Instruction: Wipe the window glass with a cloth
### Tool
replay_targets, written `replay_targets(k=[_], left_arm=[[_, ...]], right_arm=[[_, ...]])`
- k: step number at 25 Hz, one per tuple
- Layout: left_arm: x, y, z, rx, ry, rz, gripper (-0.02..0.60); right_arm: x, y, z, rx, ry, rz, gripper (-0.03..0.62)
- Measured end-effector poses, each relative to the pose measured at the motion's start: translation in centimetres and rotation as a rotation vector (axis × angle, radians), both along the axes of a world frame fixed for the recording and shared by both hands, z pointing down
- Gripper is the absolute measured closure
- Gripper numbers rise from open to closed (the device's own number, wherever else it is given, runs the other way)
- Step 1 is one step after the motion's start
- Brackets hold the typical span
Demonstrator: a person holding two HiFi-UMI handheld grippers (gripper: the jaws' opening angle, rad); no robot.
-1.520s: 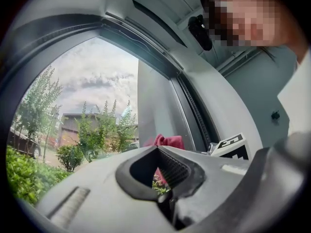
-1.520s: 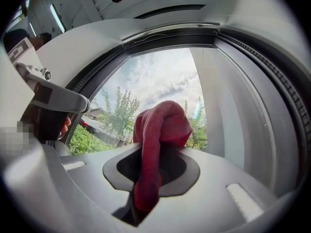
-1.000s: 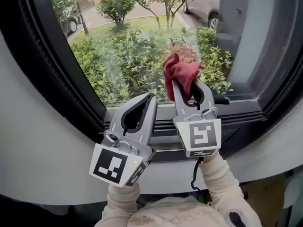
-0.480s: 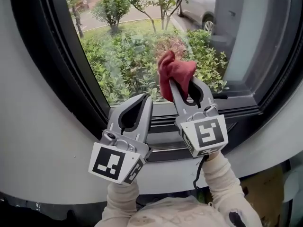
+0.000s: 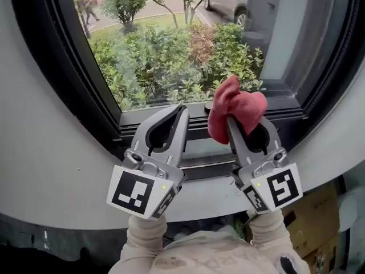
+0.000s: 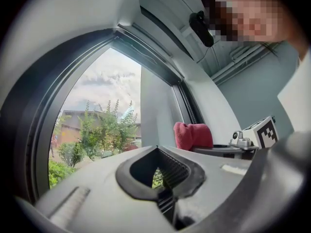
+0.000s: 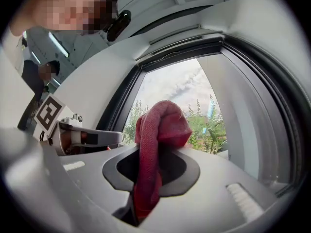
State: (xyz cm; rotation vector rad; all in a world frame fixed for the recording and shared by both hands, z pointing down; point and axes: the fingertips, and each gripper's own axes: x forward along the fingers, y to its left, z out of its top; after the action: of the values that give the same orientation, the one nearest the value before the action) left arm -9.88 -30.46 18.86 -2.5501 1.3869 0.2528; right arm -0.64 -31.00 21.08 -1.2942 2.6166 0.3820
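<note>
Pointing toward glass (image 5: 171,56), cloth (image 5: 235,112) lies lengthwise in right hand-held gripper (image 5: 246,131).

Dark red cloth (image 5: 236,110), black-and-white marker cubes (image 5: 134,192), black window frame (image 5: 74,79), green shrubs (image 5: 171,67), white wall (image 5: 40,153)

No words, numbers or brand names can be read anywhere. The only sign-like marks are black-and-white square markers, which are patterns, not lettering. One is on the right gripper (image 5: 238,119) cube (image 5: 278,188), below the red cloth (image 5: 239,106). The other is on the left gripper (image 5: 181,111) cube (image 5: 141,193), below and left of the cloth
</note>
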Motion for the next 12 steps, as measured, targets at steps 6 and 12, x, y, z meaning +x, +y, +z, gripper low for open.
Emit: replay_targets(k=[6,12], left_arm=[[0.9,1.4,1.0,-0.021,-0.005,0.011,0.581],[1.8,3.0,0.8,-0.014,0.005,0.025,0.581]], right_arm=[[-0.3,2.2,0.1,-0.010,-0.008,-0.034,0.505],[0.0,4.1,-1.0,0.006,-0.011,-0.046,0.505]])
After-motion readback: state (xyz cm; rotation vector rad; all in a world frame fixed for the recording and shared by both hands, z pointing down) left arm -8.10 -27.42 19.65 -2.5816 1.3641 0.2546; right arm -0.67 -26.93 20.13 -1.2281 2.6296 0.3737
